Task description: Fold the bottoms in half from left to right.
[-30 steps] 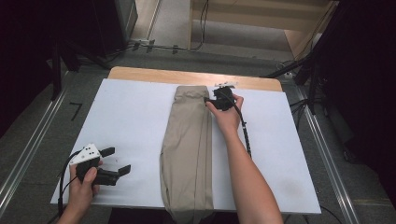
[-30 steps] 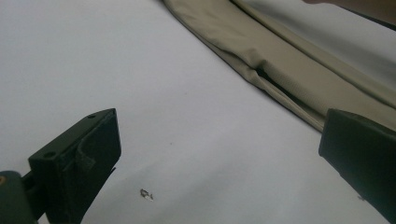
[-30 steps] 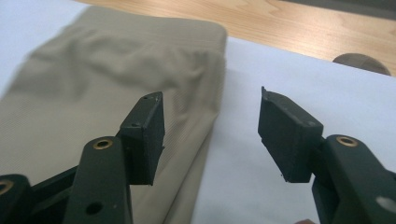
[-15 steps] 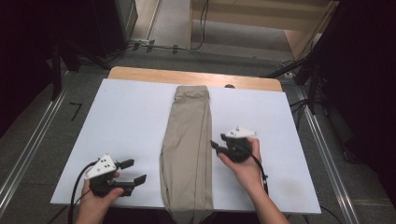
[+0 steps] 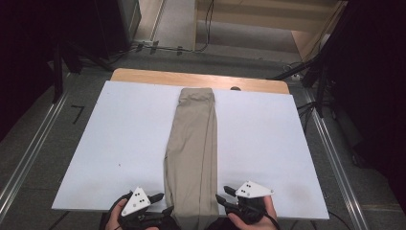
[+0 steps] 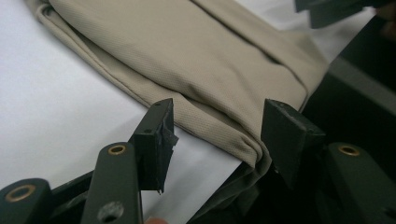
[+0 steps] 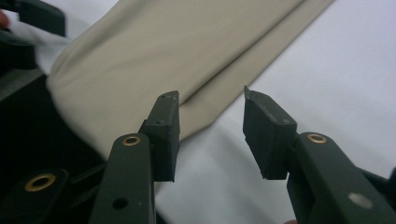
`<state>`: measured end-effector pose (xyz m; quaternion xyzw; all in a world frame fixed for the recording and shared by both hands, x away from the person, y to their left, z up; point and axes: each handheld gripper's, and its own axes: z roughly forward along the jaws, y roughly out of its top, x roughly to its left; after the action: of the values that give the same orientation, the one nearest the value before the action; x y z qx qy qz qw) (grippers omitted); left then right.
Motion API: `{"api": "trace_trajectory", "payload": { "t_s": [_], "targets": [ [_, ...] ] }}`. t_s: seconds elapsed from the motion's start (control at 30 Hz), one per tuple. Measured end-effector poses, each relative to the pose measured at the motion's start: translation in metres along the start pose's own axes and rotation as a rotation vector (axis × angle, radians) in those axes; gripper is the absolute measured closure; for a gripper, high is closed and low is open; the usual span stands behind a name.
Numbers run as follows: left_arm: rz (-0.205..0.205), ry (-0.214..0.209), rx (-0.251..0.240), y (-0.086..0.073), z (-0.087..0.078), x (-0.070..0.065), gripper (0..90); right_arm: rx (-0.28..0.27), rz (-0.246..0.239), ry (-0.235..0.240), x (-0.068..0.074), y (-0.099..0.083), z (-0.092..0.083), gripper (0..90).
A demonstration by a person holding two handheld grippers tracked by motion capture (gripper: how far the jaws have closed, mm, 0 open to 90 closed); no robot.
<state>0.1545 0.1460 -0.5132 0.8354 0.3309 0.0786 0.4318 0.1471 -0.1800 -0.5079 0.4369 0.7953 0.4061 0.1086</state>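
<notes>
Beige trousers (image 5: 191, 143), folded lengthwise, lie down the middle of the white board (image 5: 119, 134), their near end hanging over its front edge. My left gripper (image 5: 162, 203) sits at the near left corner of the trousers. In the left gripper view its jaws (image 6: 217, 135) have just been closing and straddle the folded fabric edge (image 6: 224, 126) without pinching it. My right gripper (image 5: 224, 195) is at the near right side. Its jaws (image 7: 211, 126) have also been closing, with the trousers' edge (image 7: 205, 107) just beyond them and nothing gripped.
A wooden strip (image 5: 143, 75) runs along the board's far edge. Metal rails (image 5: 330, 153) flank the table, and cables lie on the floor behind. White board lies bare on both sides of the trousers. The other gripper (image 6: 327, 9) shows past the fabric in the left gripper view.
My right hand came from the far waist end down to the near end of the trousers. My left hand slid right toward the trousers, and its jaws narrowed.
</notes>
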Motion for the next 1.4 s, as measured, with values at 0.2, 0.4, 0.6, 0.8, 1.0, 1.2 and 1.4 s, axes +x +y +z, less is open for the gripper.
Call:
{"api": "trace_trajectory", "payload": {
  "t_s": [0.2,0.4,0.6,0.8,1.0,1.2,1.4],
  "targets": [
    [0.066,0.095,0.018,-0.001,0.007,-0.008,61.0,0.042,-0.041,0.007,0.019,-0.009,0.012,60.7],
    [0.168,0.034,0.056,0.005,0.010,-0.012,89.8,0.058,-0.080,-0.050,0.022,-0.008,0.015,86.0],
    [0.042,-0.099,0.043,0.006,0.001,0.012,90.0,0.041,-0.045,0.004,0.017,-0.010,0.008,88.1],
    [0.068,-0.119,0.063,0.003,-0.014,0.017,90.0,0.029,-0.024,0.028,0.017,-0.013,0.000,88.1],
    [0.071,-0.077,0.056,-0.001,-0.010,0.022,74.0,0.046,-0.036,-0.045,0.019,-0.020,0.001,74.7],
    [0.068,-0.215,-0.066,0.010,-0.017,0.010,79.8,-0.050,-0.021,-0.009,0.026,-0.011,-0.010,79.1],
    [0.125,-0.185,0.055,0.011,0.010,-0.009,89.2,-0.017,-0.162,0.036,0.063,0.002,0.019,87.4]
  ]
}}
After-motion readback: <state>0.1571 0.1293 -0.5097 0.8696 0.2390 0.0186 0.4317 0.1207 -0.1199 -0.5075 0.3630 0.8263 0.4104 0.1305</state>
